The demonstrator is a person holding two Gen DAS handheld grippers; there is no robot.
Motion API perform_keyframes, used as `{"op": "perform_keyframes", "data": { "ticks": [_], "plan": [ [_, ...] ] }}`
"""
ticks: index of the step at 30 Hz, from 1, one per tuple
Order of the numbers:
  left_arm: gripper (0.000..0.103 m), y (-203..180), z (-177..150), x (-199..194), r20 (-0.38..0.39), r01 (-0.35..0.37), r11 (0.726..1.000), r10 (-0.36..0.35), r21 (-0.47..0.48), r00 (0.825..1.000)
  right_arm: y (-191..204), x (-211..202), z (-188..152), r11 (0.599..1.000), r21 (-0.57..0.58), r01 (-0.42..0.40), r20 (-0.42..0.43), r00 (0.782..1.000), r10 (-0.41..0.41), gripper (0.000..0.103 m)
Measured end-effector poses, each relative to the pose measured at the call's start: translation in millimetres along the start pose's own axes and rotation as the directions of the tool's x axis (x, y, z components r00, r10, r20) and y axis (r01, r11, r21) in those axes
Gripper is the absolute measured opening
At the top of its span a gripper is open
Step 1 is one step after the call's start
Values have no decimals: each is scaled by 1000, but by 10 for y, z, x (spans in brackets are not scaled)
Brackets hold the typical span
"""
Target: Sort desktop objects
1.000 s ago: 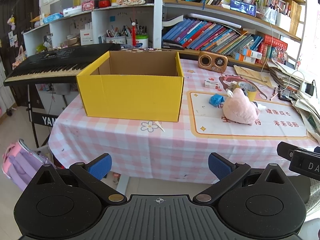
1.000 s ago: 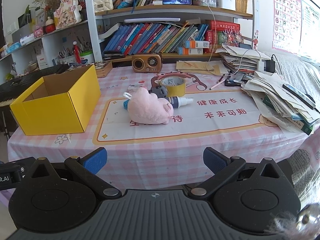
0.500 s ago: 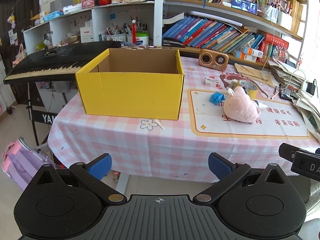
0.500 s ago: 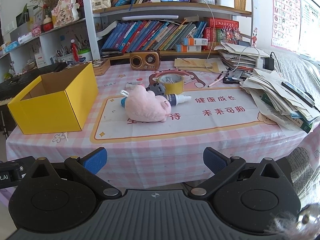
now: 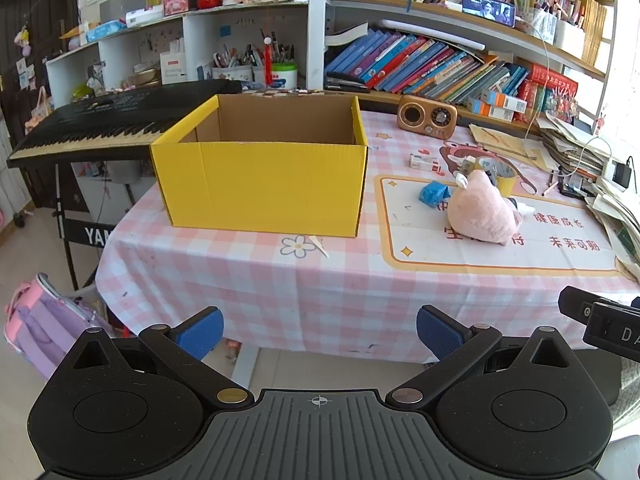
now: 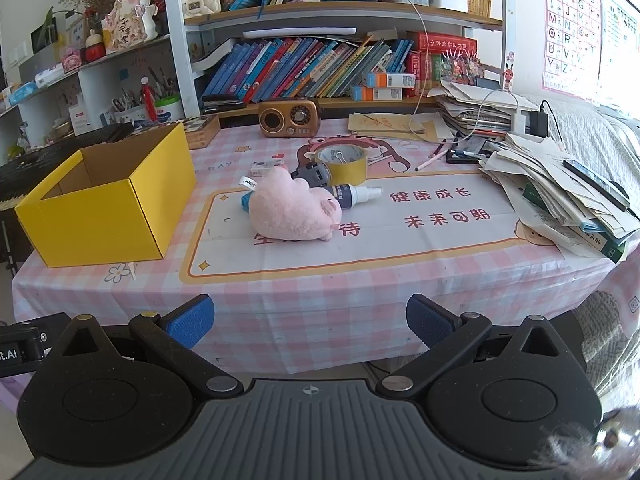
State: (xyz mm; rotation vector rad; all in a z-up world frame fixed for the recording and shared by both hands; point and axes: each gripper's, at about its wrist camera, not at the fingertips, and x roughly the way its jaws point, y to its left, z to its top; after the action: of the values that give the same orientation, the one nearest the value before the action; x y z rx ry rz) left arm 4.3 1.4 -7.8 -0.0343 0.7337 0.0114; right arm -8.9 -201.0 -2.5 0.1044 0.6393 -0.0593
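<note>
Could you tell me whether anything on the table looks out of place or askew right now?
Yes: the pink plush toy lies slumped on its side on the mat, and the spray bottle lies on its side behind it, touching it. The yellow box stands upright and looks empty. Nothing appears spilled or damaged.

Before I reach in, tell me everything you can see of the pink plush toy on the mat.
The pink plush toy is a soft, fuzzy, rounded lump lying on its side on the printed mat, right of the yellow box. A white sewn-in tag sticks out at its upper left. A spray bottle and a blue item lie close behind it; contact is unclear. No gripper touches it.
</note>
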Motion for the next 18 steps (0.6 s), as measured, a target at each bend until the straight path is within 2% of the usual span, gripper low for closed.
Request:
{"op": "perform_keyframes", "data": {
  "ticks": [18],
  "plan": [
    [103, 7, 24, 29, -3, 1, 1000, -1, -2, 1000, 6, 15, -1, 1000, 2, 0, -1, 1000, 0, 103]
  ]
}}
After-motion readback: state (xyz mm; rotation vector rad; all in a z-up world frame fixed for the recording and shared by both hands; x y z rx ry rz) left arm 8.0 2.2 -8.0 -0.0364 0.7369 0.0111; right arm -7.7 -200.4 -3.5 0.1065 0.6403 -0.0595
